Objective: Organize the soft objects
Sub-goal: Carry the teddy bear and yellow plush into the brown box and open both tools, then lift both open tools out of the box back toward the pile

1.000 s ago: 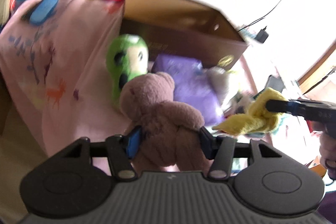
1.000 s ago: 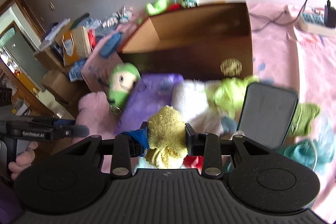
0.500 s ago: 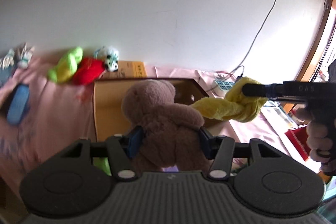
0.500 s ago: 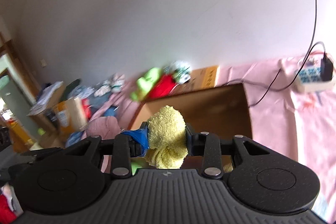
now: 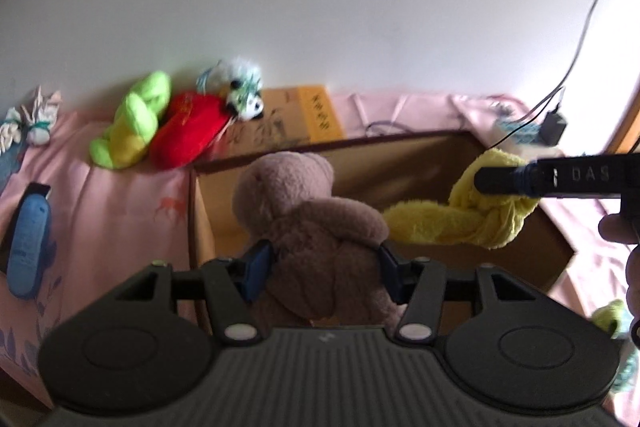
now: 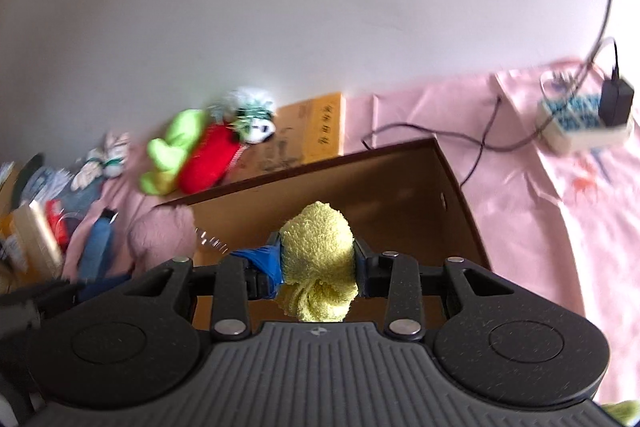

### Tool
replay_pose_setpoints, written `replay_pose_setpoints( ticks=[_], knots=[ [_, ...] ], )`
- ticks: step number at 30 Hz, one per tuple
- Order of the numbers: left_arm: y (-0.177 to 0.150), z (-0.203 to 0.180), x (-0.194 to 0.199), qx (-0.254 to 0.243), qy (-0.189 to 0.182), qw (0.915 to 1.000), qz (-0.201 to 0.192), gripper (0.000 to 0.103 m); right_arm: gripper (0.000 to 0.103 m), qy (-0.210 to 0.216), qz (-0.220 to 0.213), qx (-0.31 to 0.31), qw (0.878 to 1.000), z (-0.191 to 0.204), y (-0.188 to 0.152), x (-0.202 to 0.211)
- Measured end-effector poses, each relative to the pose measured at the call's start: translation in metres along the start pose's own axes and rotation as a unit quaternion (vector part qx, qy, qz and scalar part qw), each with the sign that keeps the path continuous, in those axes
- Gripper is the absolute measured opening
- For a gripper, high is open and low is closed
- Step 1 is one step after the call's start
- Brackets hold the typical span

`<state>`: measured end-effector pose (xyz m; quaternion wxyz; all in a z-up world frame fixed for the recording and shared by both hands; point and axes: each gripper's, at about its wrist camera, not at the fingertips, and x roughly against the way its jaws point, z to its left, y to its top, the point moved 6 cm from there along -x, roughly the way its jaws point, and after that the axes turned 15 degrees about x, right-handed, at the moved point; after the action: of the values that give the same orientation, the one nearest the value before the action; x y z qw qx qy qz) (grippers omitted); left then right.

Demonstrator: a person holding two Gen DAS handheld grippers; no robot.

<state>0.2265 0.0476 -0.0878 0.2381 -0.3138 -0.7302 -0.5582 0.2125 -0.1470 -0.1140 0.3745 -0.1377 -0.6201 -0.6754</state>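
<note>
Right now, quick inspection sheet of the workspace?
Surface: pink printed sheet.
Job's things: brown teddy and yellow towel toy, both over the open cardboard box.
Clutter: green plush, red plush, panda toy, blue object.
Claws: left claw shut on teddy; right claw shut on towel toy.
Cables: power strip with black adapter and cords.
Surroundings: white wall.

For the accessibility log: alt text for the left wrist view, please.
The left gripper clamps a brown teddy bear over an open cardboard box; beside it the right gripper holds a yellow plush. Other soft toys lie on pink cloth.
</note>
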Motion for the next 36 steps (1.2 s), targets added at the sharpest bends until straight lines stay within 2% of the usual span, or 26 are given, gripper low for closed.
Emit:
replay_pose_setpoints(
  ticks=[6, 8, 11, 12, 13, 15, 18, 22, 27, 31, 36],
  knots=[
    [-0.007, -0.002, -0.038, 0.000, 0.039, 0.9989, 0.025, 0.057, 0.021, -0.027, 0.021, -0.026, 0.999, -0.006, -0.003, -0.043],
    [-0.010, -0.002, -0.044, -0.001, 0.053, 0.9981, 0.031, 0.057, 0.024, -0.026, 0.027, -0.036, 0.999, -0.005, -0.006, -0.051],
    [-0.010, -0.002, -0.045, -0.002, 0.053, 0.9983, 0.024, 0.052, 0.025, -0.019, 0.026, -0.044, 0.998, -0.004, -0.009, -0.059],
    [-0.010, -0.003, -0.043, -0.006, 0.055, 0.9983, 0.017, 0.054, 0.025, -0.015, 0.026, -0.048, 0.998, -0.004, -0.009, -0.059],
    [-0.009, -0.004, -0.041, -0.011, 0.054, 0.9984, 0.010, 0.060, 0.025, -0.014, 0.025, -0.054, 0.998, -0.004, -0.010, -0.060],
    [-0.009, -0.006, -0.035, -0.018, 0.052, 0.9984, -0.006, 0.066, 0.025, -0.007, 0.016, -0.071, 0.997, -0.005, -0.011, -0.058],
    [-0.012, -0.010, -0.030, -0.025, 0.049, 0.9984, -0.010, 0.068, 0.026, 0.007, 0.002, -0.092, 0.996, -0.007, -0.010, -0.051],
    [-0.018, -0.009, -0.024, -0.016, 0.048, 0.9987, -0.010, 0.068, 0.027, 0.014, -0.013, -0.092, 0.996, -0.004, -0.006, -0.036],
    [-0.016, -0.007, -0.004, -0.003, 0.035, 0.9986, -0.040, 0.068, 0.029, 0.018, -0.041, -0.087, 0.995, 0.004, 0.001, -0.014],
    [-0.011, -0.002, 0.008, 0.003, 0.035, 0.9978, -0.056, 0.068, 0.029, 0.023, -0.042, -0.082, 0.995, 0.009, -0.002, -0.001],
    [-0.009, -0.003, 0.025, -0.012, 0.033, 0.9967, -0.073, 0.068, 0.029, 0.021, -0.042, -0.090, 0.995, 0.008, -0.013, 0.015]
  ],
)
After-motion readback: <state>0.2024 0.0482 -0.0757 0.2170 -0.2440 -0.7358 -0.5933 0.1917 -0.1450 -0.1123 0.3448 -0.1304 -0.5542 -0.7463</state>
